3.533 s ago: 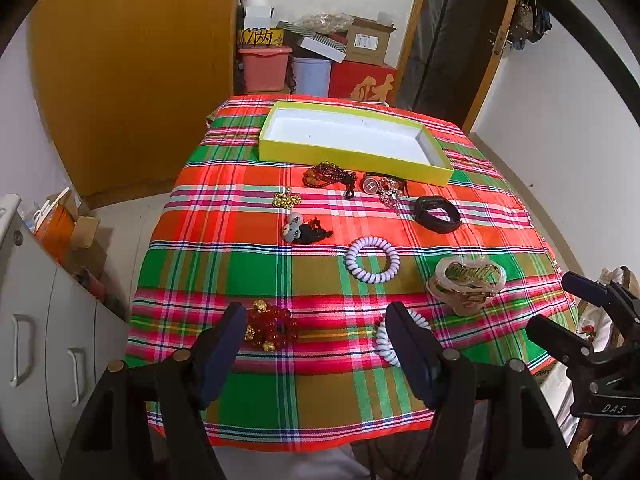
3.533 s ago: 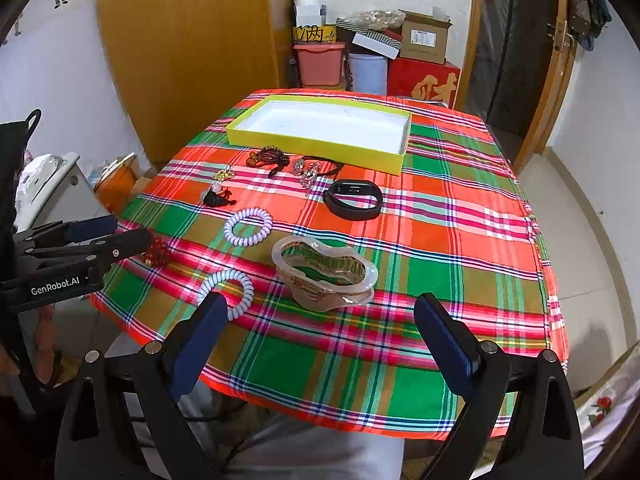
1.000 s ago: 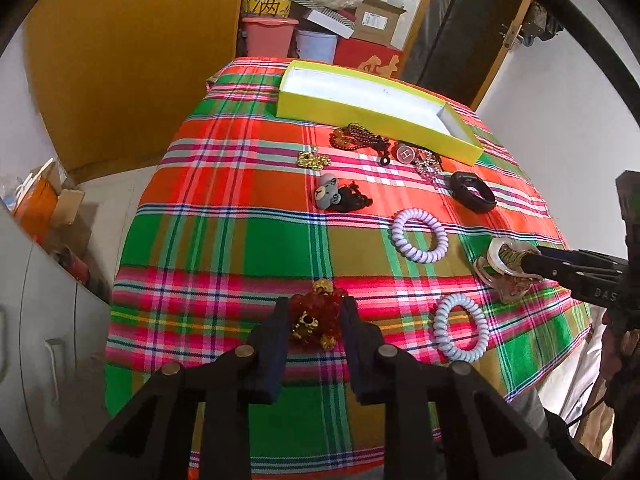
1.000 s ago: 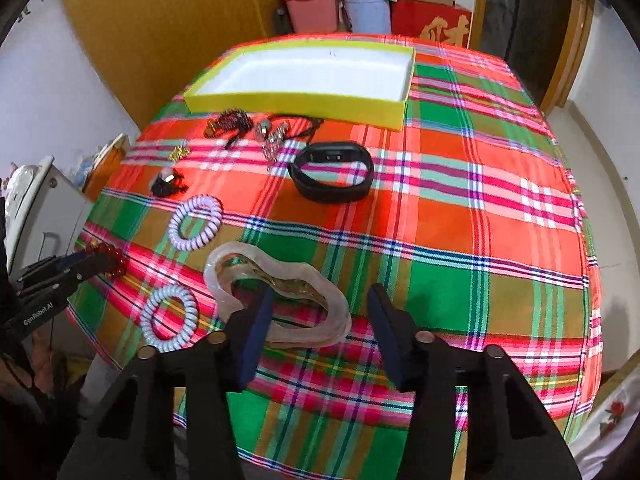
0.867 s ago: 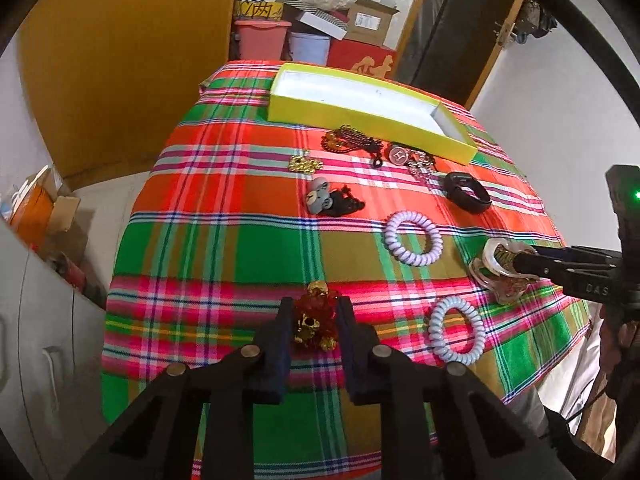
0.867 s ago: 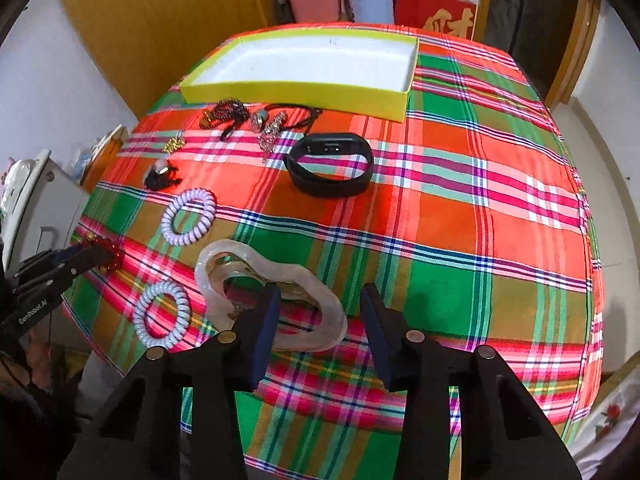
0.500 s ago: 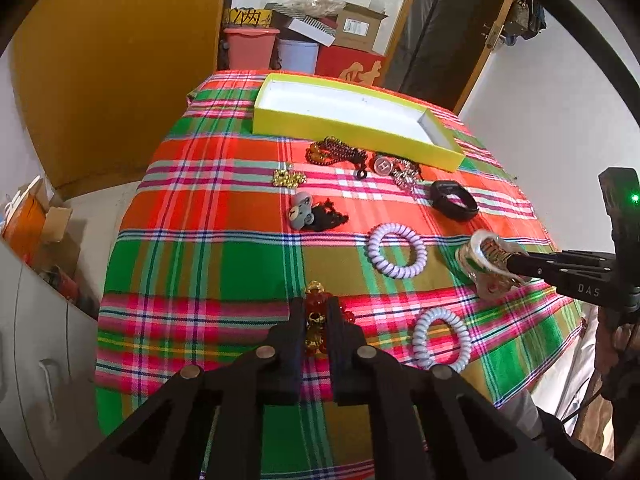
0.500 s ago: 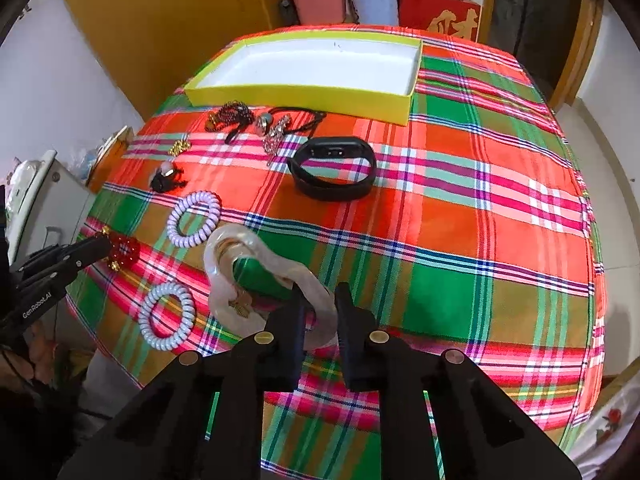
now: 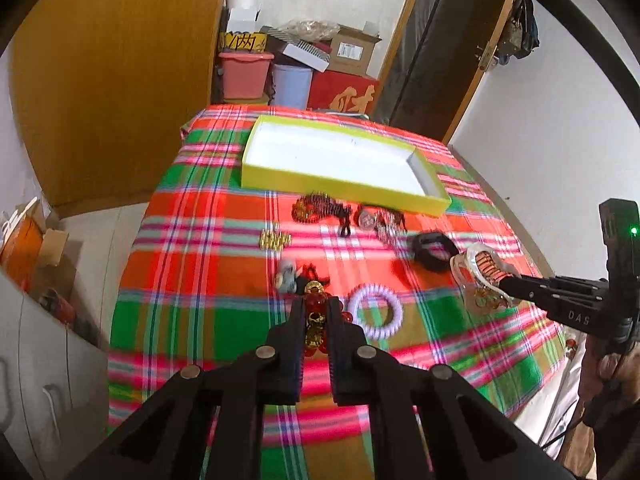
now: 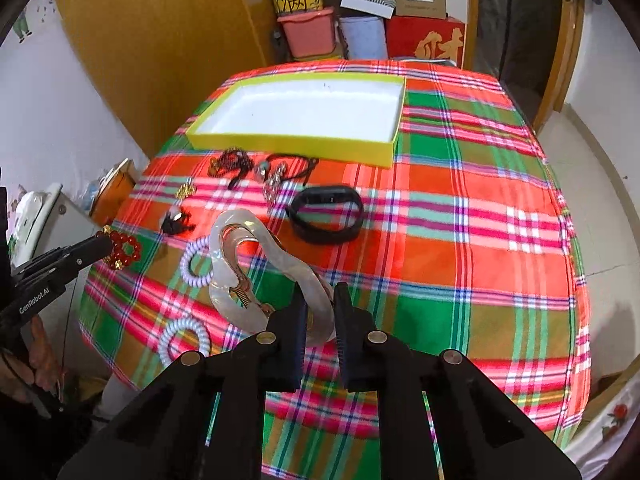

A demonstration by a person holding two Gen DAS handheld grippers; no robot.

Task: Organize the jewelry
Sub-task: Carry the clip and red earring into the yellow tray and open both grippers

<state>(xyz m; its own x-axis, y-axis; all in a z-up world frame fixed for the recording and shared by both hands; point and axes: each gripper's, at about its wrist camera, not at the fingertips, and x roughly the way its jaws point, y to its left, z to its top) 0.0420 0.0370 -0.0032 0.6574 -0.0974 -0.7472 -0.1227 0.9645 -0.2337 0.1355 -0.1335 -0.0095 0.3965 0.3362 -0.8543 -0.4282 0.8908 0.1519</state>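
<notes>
My left gripper [image 9: 316, 312] is shut on a red and gold bead bracelet [image 9: 314, 304] and holds it above the plaid tablecloth; the bracelet also shows in the right wrist view [image 10: 124, 250]. My right gripper [image 10: 320, 300] is shut on a large pearly hair claw clip [image 10: 256, 256], lifted off the cloth; the clip also shows in the left wrist view [image 9: 484, 280]. A yellow tray [image 9: 340, 188] with a white inside stands empty at the far end of the table; it also shows in the right wrist view [image 10: 288, 142].
On the cloth lie two white spiral hair ties [image 10: 196, 266] [image 10: 182, 338], a black band [image 10: 326, 214], a dark bead necklace [image 10: 234, 164], a pendant cord [image 10: 276, 172], a gold piece [image 10: 186, 190] and a small black clip [image 10: 176, 222]. Boxes and bins [image 10: 360, 20] stand behind the table.
Both grippers have closed on their pieces and lifted them. They have moved forward over the table toward the tray.
</notes>
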